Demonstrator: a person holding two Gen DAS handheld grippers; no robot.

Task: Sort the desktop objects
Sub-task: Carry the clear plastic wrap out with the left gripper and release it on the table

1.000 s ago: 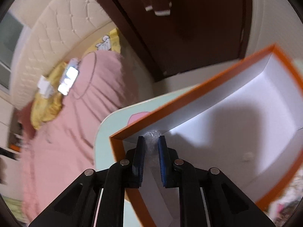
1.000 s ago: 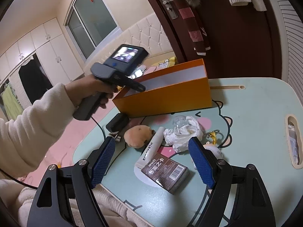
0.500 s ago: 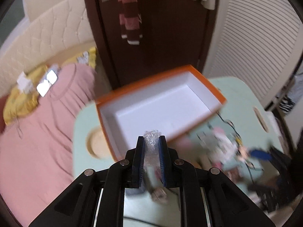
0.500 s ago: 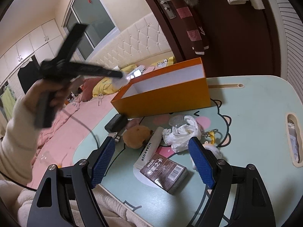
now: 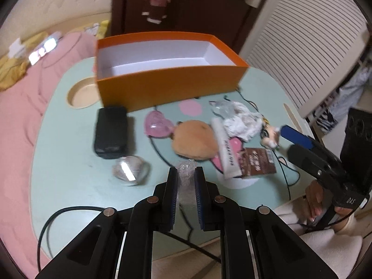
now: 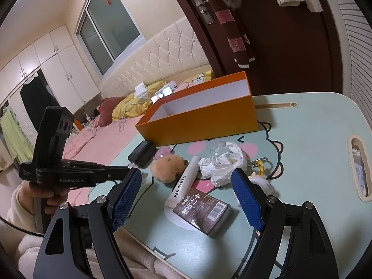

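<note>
My left gripper (image 5: 185, 174) is shut on a piece of clear crinkled plastic wrap (image 5: 184, 171), held above the near side of the mint-green table (image 5: 69, 174). The empty orange box (image 5: 167, 69) stands at the table's far side; it also shows in the right wrist view (image 6: 200, 116). My right gripper (image 6: 186, 186) is open and empty, above the table's near edge over a brown card box (image 6: 204, 211) and a white tube (image 6: 183, 183). A plush toy (image 5: 195, 139), a black case (image 5: 111, 130), a pink heart-shaped object (image 5: 158, 125) and crumpled white tissue (image 5: 241, 121) lie on the table.
A shiny wrapped lump (image 5: 130, 168) lies near the black case. A small doll keychain (image 5: 269, 134) lies to the right. A round cup recess (image 5: 81, 93) is at the table's left. A pink bed (image 5: 18, 116) lies left, a dark door (image 5: 186, 4) behind. A black cable (image 5: 58, 214) crosses the near edge.
My left gripper has swung back from over the orange box to above the table's near side, still holding the plastic wrap. The right gripper has stayed almost still and open.
</note>
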